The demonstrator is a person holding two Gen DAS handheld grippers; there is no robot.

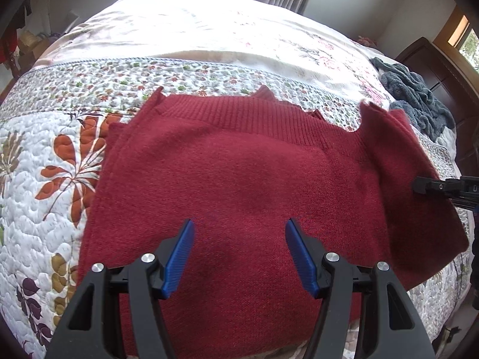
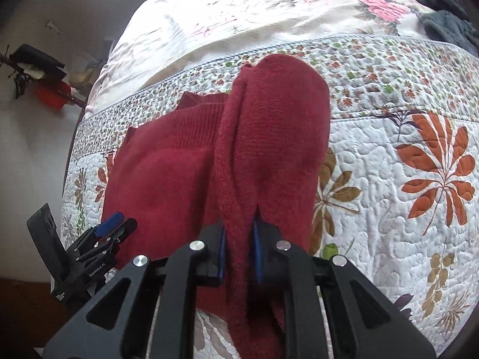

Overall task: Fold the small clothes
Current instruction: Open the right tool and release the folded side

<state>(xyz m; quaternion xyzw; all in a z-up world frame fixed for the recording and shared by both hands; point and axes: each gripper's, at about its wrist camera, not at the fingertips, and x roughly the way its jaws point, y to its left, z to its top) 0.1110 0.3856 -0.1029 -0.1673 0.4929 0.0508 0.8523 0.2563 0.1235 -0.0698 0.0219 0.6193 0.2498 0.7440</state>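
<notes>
A dark red knitted sweater point(image 1: 239, 179) lies spread on a quilted floral bedspread point(image 1: 45, 164), its ribbed band point(image 1: 239, 113) running across the far edge toward twelve o'clock in the left wrist view. The left gripper point(image 1: 239, 254) hovers over the near part of the garment with its blue-padded fingers point(image 1: 179, 257) set wide apart and nothing between them; whether the pads touch the knit below cannot be told. At three o'clock in that view the black tip of the right gripper point(image 1: 431, 187) meets the sweater's side flap, which rises off the bedspread there. In the right wrist view the right gripper point(image 2: 239, 251) has its jaws nearly closed, pinching a doubled fold of the red sweater point(image 2: 269, 137) between the blue pads point(image 2: 257, 254); the held fabric stands up in front of the lens and drapes toward twelve o'clock, while the rest of the garment lies flat toward ten o'clock. The left gripper point(image 2: 115, 224) shows at eight o'clock in this view, at the sweater's edge. A dark grey-blue fuzzy blanket point(image 1: 419, 98) sits bunched on the bed at two o'clock in the left wrist view, well apart from the sweater's main body.
</notes>
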